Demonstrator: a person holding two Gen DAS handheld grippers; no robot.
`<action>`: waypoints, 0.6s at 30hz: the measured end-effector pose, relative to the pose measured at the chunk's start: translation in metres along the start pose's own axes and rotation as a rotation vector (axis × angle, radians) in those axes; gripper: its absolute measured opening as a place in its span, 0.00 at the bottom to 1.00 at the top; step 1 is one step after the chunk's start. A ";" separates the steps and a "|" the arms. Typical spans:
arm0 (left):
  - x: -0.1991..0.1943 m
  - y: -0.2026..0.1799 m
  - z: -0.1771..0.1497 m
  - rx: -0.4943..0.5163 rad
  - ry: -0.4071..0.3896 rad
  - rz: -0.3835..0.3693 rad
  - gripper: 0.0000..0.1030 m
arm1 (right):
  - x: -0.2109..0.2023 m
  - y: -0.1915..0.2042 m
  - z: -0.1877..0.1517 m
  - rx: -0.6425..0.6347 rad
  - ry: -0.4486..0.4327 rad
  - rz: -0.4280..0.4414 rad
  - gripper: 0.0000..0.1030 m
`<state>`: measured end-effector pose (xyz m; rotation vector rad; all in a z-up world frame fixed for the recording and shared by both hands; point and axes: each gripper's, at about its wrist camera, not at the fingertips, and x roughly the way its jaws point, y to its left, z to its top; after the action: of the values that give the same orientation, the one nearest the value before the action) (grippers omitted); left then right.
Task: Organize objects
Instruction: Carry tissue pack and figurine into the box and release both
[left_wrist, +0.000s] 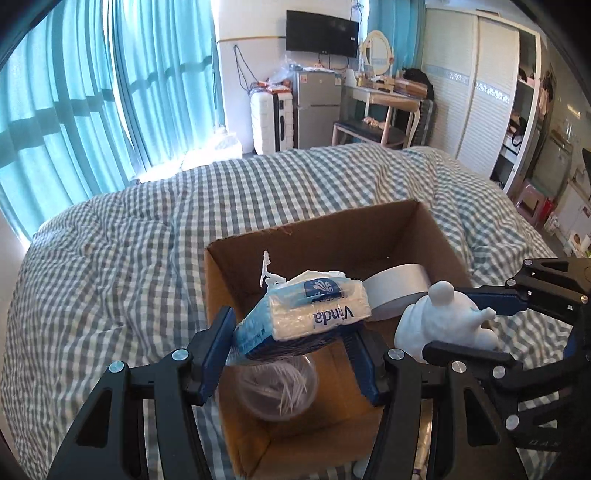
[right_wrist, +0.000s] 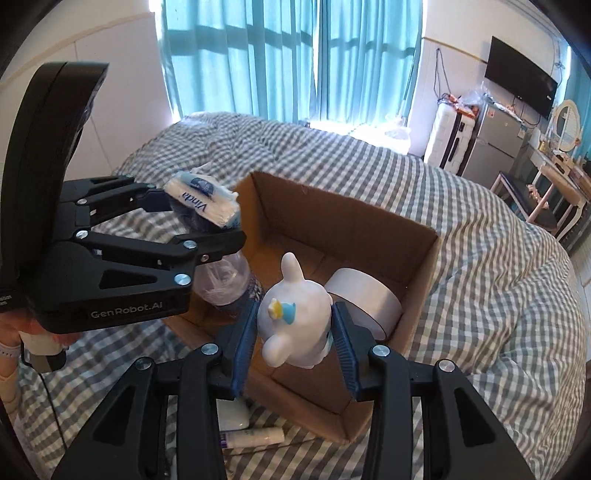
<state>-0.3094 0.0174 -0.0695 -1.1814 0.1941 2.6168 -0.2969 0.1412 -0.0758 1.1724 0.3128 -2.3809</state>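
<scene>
A bed (left_wrist: 122, 258) covered in a blue-and-white checked quilt fills most of both views, with teal curtains (left_wrist: 92, 92) over a bright window behind it. An open cardboard box (left_wrist: 388, 229) sits on the quilt, its flaps up. Inside the box, a wide roll of white tape (left_wrist: 395, 295) stands on edge against the far wall, and a clear tub (left_wrist: 277, 387) of thin white sticks lies nearer the front.

The left claw (left_wrist: 291, 354) is clamped on a pack of tissues (left_wrist: 314, 310) in blue-and-white wrapping, held above the box near its left wall, over the tub. The pack tilts up and away from the camera.

The right claw (right_wrist: 293, 341) is clamped on a white figurine (right_wrist: 295, 317) with rounded ears and a small yellow and blue mark on its side. The figurine is held above the front part of the box, just in front of the tape. The two claws are close together, side by side over the box.

On the quilt just in front of the box lies a small white tube (right_wrist: 255, 437) beside a white packet (right_wrist: 231, 413).
</scene>
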 end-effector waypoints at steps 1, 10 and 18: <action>0.008 0.000 0.001 0.003 0.002 -0.004 0.58 | 0.007 -0.003 0.000 -0.001 0.011 0.002 0.39; 0.050 0.005 -0.001 0.005 0.051 -0.027 0.58 | 0.040 -0.012 -0.012 0.001 0.061 0.036 0.39; 0.051 -0.003 -0.006 0.039 0.046 -0.029 0.62 | 0.037 -0.010 -0.015 -0.003 0.060 0.048 0.39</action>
<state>-0.3368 0.0285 -0.1120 -1.2224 0.2338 2.5509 -0.3113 0.1449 -0.1145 1.2378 0.3038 -2.3067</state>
